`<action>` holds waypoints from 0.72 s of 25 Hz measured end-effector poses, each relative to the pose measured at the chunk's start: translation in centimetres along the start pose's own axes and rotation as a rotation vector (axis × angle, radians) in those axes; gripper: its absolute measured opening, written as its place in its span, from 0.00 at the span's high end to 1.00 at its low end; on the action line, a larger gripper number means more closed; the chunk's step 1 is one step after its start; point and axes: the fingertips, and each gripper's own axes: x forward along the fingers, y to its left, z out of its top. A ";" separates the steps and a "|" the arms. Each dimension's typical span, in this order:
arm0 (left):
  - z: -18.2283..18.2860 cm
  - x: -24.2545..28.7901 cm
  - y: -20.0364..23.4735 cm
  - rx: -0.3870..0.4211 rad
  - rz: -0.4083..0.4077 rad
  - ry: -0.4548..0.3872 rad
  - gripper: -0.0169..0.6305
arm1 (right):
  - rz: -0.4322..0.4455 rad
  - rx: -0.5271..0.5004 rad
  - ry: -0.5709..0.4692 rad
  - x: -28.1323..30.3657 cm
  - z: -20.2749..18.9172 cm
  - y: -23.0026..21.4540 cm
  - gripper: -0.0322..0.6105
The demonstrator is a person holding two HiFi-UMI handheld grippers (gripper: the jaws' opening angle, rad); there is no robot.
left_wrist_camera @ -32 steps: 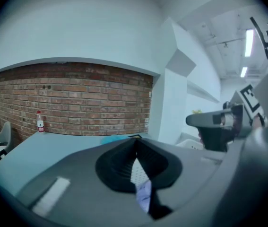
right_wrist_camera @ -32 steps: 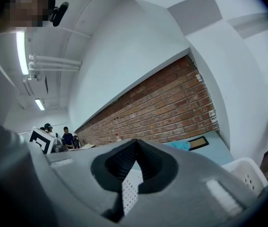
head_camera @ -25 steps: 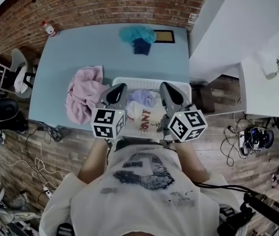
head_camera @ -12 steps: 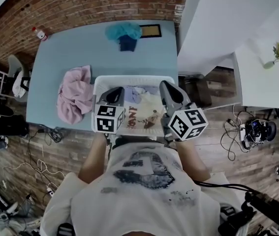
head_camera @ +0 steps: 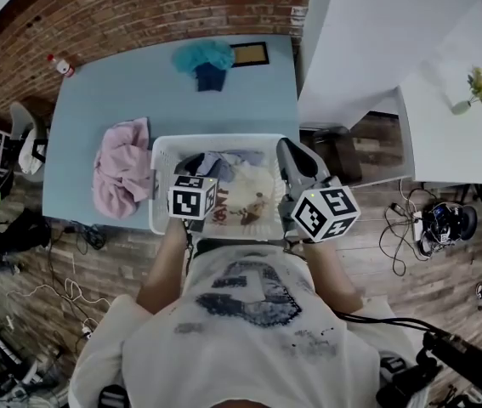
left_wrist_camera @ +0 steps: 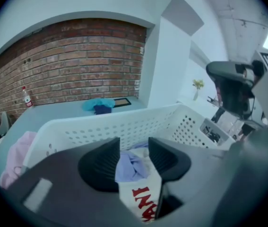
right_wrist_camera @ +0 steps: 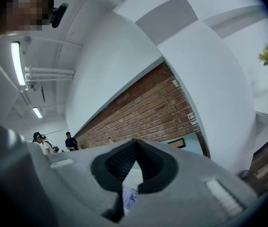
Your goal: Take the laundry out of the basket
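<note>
Laundry (head_camera: 245, 198): heaped in basket (head_camera: 223, 139) on counter (head_camera: 138, 92), near edge; reach step, left gripper (left_wrist_camera: 134, 148) jaws just opening, narrow, lilac cloth (left_wrist_camera: 129, 167) between them unpinched; right gripper (right_wrist_camera: 136, 143) jaws closed, empty; next move likely needs lowering, pinching, lifting out.

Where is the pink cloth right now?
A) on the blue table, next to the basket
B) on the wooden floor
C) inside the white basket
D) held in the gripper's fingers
A: the pink cloth lies on the blue table, outside the white basket, by its left side in the head view.
</note>
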 end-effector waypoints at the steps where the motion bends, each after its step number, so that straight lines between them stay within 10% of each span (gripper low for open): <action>1: -0.1 0.3 -0.1 -0.009 -0.006 0.007 0.71 | 0.002 0.000 0.002 0.1 0.0 -0.1 0.95; 18: -3.0 4.6 -1.1 -0.169 -0.056 0.090 0.14 | 0.017 0.017 0.018 0.6 0.1 -2.3 0.95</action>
